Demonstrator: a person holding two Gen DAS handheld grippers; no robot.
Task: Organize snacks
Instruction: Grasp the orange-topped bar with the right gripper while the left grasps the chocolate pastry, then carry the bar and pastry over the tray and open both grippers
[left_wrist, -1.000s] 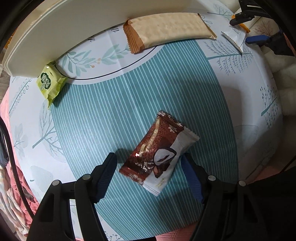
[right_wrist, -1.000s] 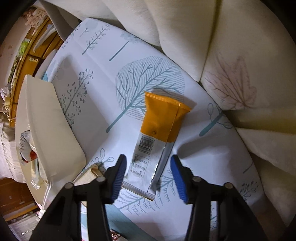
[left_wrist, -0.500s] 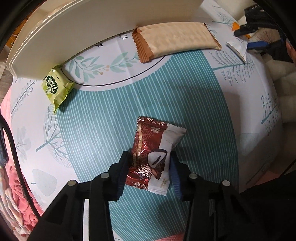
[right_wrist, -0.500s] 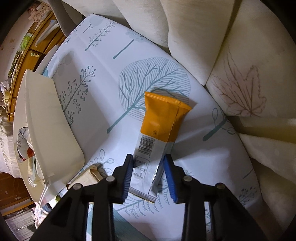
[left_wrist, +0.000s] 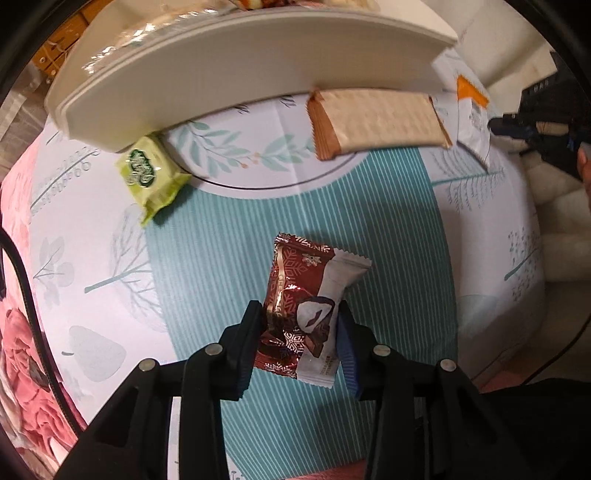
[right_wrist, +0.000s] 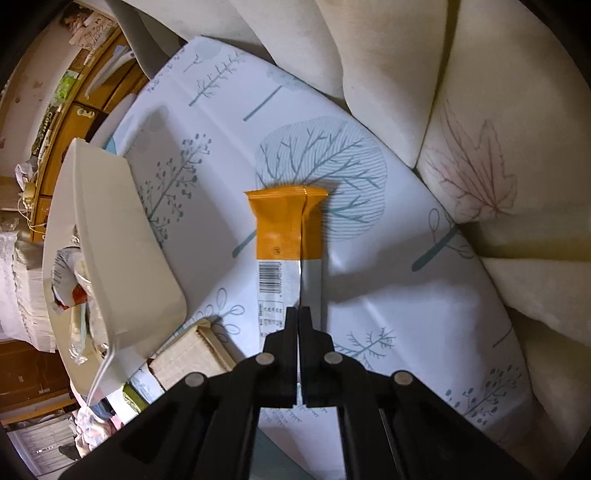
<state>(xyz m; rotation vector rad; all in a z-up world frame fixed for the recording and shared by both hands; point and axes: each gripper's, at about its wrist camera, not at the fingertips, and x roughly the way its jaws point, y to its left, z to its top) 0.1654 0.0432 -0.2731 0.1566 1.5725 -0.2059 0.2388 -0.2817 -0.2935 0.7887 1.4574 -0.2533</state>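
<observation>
Both fisheye views bend hard toward black rims, with warm, fairly dim indoor light. In the right wrist view the orange packet (right_wrist: 286, 236) casts a shadow toward three o'clock. The white tray (left_wrist: 236, 74) looks slightly smeared at twelve o'clock.

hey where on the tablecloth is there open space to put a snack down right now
The striped teal area between the green packet and the red snack held in the left tool is bare. So is the tree print right of the orange packet. Crowded along the white tray, by the wafer pack.
</observation>
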